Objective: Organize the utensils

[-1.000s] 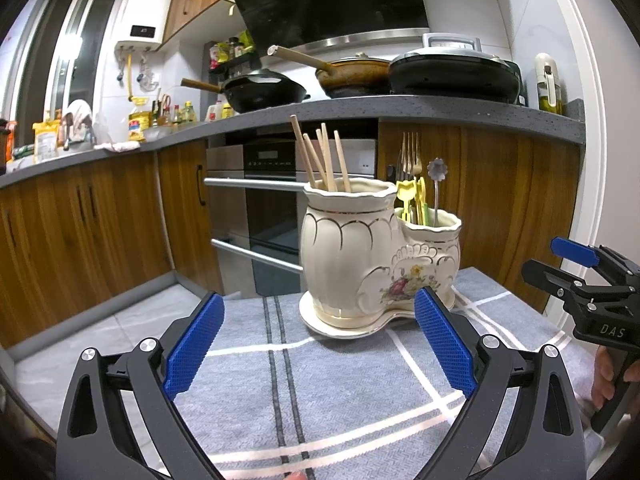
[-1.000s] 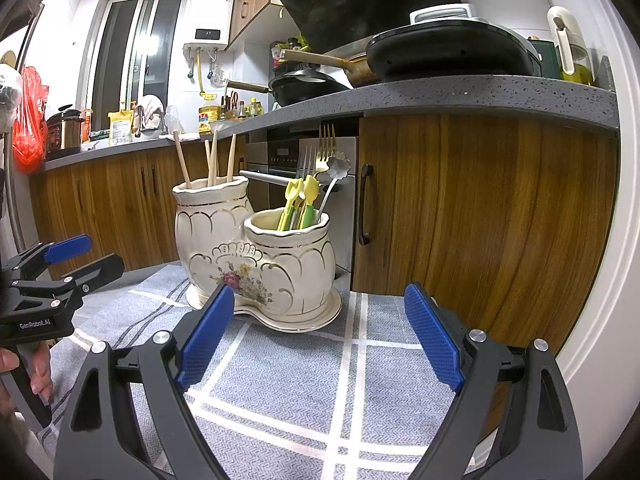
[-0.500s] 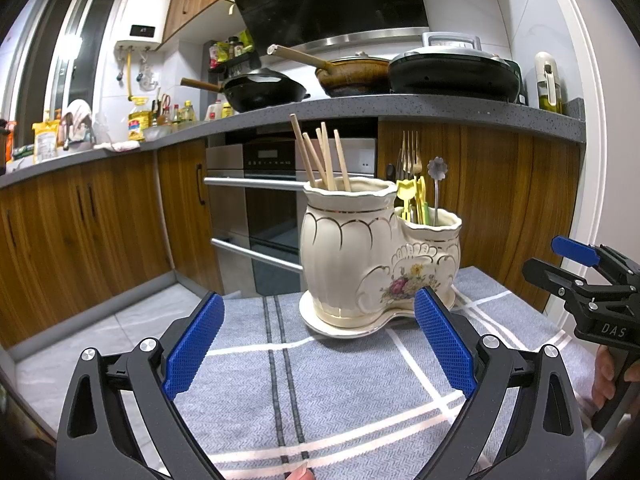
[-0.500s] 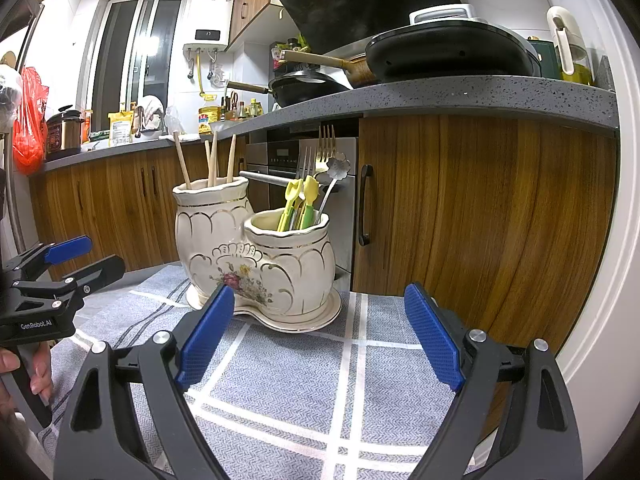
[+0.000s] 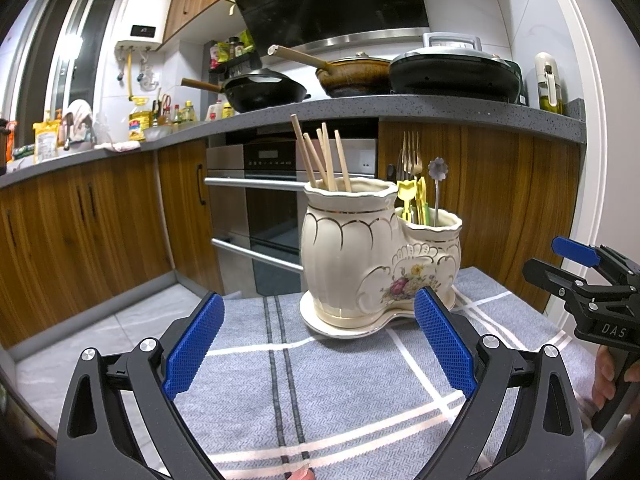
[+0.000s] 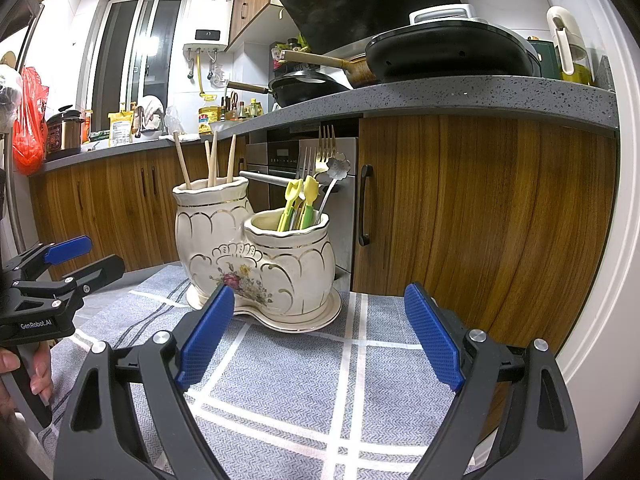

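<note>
A cream ceramic double-pot utensil holder [image 5: 372, 256] stands on its saucer on a grey checked cloth [image 5: 320, 392]; it also shows in the right wrist view [image 6: 256, 256]. Wooden chopsticks [image 5: 320, 160] stand in the taller pot. Forks [image 5: 410, 156], a flower-headed spoon [image 5: 437, 170] and yellow and green utensils [image 6: 300, 204] stand in the lower pot. My left gripper [image 5: 318, 344] is open and empty, short of the holder. My right gripper [image 6: 320, 336] is open and empty, also short of it. Each gripper shows at the other view's edge [image 5: 580, 276] [image 6: 52, 276].
Wooden kitchen cabinets [image 5: 80, 232] and a built-in oven [image 5: 272, 208] stand behind the table. A grey counter [image 5: 440, 108] above holds pans and a black griddle. A white door frame [image 6: 600, 280] rises at the right.
</note>
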